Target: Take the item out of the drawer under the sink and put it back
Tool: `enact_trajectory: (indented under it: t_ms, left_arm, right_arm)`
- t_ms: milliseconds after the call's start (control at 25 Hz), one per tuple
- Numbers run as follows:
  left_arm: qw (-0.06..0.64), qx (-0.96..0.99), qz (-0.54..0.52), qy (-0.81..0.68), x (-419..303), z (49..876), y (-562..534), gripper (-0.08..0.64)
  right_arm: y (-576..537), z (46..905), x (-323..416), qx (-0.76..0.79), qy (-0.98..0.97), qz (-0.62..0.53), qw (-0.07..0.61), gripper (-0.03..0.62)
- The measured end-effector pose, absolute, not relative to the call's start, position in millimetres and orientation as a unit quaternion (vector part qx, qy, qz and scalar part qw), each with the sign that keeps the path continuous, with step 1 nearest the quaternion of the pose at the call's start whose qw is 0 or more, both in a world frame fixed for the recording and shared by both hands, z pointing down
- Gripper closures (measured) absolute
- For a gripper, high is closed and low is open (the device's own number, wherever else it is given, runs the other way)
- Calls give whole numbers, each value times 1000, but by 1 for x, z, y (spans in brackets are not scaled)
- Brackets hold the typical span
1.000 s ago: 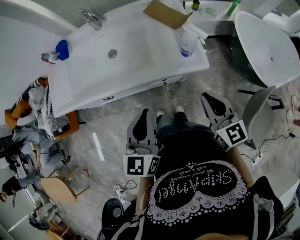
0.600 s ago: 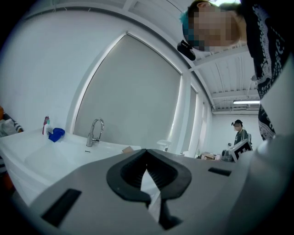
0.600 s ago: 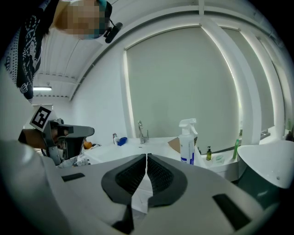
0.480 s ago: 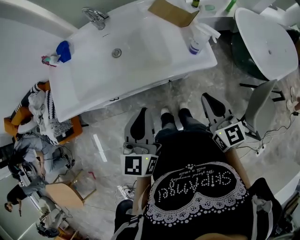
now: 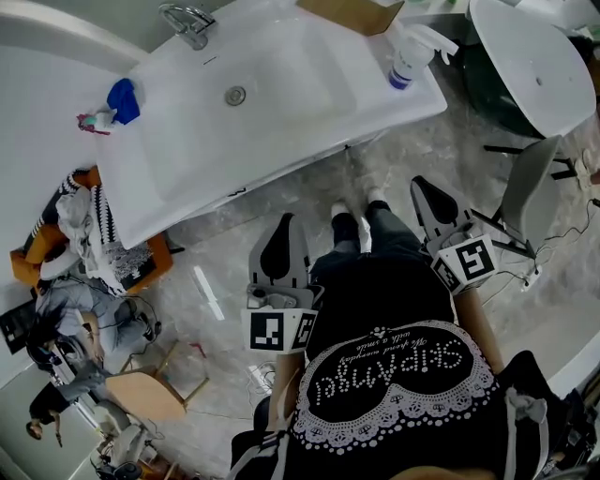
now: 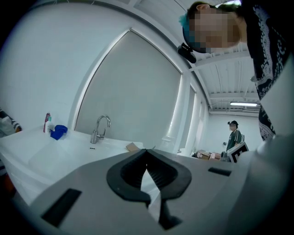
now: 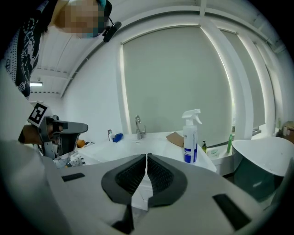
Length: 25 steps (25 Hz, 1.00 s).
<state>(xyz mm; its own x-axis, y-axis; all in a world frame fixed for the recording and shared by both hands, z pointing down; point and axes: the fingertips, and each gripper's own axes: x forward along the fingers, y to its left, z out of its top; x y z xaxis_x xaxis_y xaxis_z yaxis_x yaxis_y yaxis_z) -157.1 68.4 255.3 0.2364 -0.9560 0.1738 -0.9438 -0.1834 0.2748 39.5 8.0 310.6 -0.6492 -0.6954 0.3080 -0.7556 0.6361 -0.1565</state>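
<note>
Left gripper [image 5: 289, 225] and right gripper [image 5: 422, 187] were held closed, empty; the drawer [image 5: 236, 193] was largely hidden under the sink [image 5: 187, 159].

Head view looks steeply down; both gripper views face the shared sink [image 5: 300, 84].

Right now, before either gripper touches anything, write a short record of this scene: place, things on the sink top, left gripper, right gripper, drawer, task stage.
Place: bathroom with a white sink and a tap
On the sink top: spray bottle, piece of cardboard, small blue item
Left gripper: jaws together, nothing between them, short of the sink
Right gripper: jaws together, nothing between them, short of the sink
Drawer: front under the sink's edge looks closed
Task stage: not yet begun, nothing taken out
</note>
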Motion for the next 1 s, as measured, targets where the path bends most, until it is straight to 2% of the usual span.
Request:
enact_trajectory:
  t_ms: [640,880,1000]
  left_arm:
    - [172,785,-22,-595,-176,258,54,556]
    - [126,817,34,-561,-156,260,42,557]
    - [144,825,31,-545,-148,267,42,556]
  right_arm:
    - [7,305,14,416,-896,89,126,571]
    - [5,346,7,397,-898,105,156,571]
    - [5,366,7,407,-891,119,163,568]
